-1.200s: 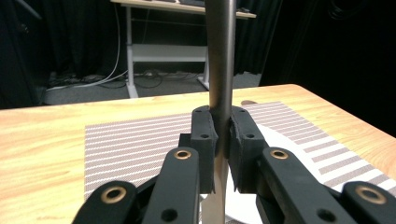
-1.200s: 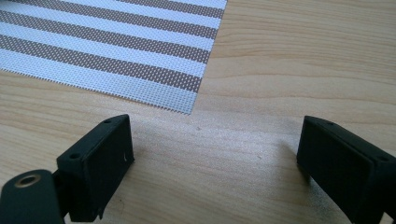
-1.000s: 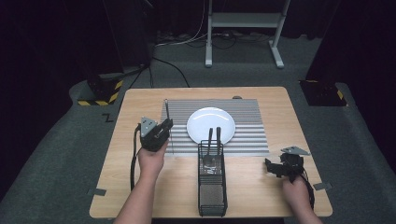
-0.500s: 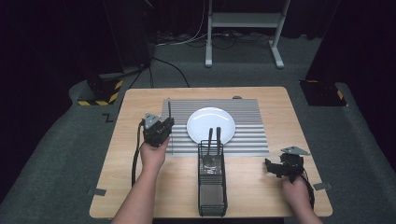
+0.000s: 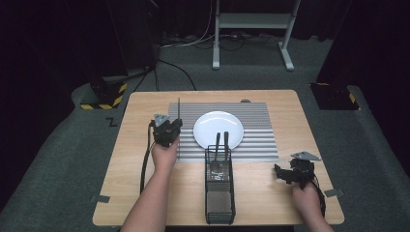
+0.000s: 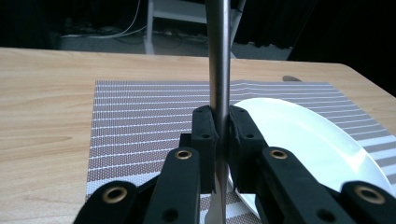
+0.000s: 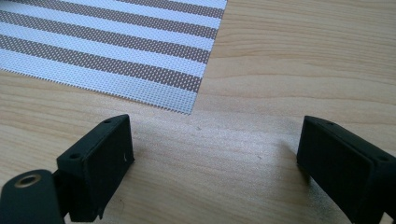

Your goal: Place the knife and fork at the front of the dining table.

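Item one, lower right: your right gripper (image 5: 285, 175) rests over the bare table (image 5: 270, 203), jaws wide, nothing between them, parked clear.

Item two, lower centre: wire caddy (image 5: 220, 193), two handles upright inside.

Item three, centre left: your left gripper (image 5: 170, 130) clamps a metal utensil (image 6: 219, 60) upright, likely for laying on the placemat (image 5: 256, 140) beside the plate (image 5: 218, 126).

The utensil handle (image 6: 219, 56) looks like smooth brushed metal with a dull sheen. The left tool (image 6: 223, 135) pinching it is matt black plastic with brass-coloured rivets. The table (image 7: 289, 70) is pale wood, smooth, with visible grain. The mat (image 6: 140, 116) is a woven, striped mesh, matt. The plate (image 6: 303, 135) is glossy white. The basket (image 5: 220, 193) is black wire mesh.
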Available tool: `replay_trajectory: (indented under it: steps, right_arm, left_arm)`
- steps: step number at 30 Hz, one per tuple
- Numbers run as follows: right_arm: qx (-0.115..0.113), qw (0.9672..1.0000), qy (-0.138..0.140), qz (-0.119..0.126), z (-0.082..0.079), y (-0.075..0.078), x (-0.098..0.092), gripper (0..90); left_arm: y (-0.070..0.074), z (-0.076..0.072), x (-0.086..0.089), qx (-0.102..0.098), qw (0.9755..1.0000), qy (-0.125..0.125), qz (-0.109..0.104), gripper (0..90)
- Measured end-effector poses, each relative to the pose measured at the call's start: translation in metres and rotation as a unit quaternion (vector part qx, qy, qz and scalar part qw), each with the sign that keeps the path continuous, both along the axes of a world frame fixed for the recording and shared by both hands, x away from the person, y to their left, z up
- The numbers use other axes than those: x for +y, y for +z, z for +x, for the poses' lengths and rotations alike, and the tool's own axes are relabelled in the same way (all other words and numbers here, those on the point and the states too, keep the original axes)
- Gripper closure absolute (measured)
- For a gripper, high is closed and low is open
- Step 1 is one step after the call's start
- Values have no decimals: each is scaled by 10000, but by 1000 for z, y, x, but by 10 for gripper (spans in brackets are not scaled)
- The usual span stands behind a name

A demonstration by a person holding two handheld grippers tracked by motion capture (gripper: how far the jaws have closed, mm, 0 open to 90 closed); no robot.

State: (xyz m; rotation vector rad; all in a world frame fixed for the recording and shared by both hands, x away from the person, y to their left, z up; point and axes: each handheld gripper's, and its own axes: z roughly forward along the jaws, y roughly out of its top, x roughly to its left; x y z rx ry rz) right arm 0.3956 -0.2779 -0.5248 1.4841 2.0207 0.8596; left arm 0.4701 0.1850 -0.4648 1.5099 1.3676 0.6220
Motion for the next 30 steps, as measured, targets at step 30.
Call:
replay_trajectory:
  steps: [30]
  right_arm:
    - [-1,10000,2,-1,0,0,0,103]
  left_arm:
    - [-17,27,-10,505,9971,568,16,822]
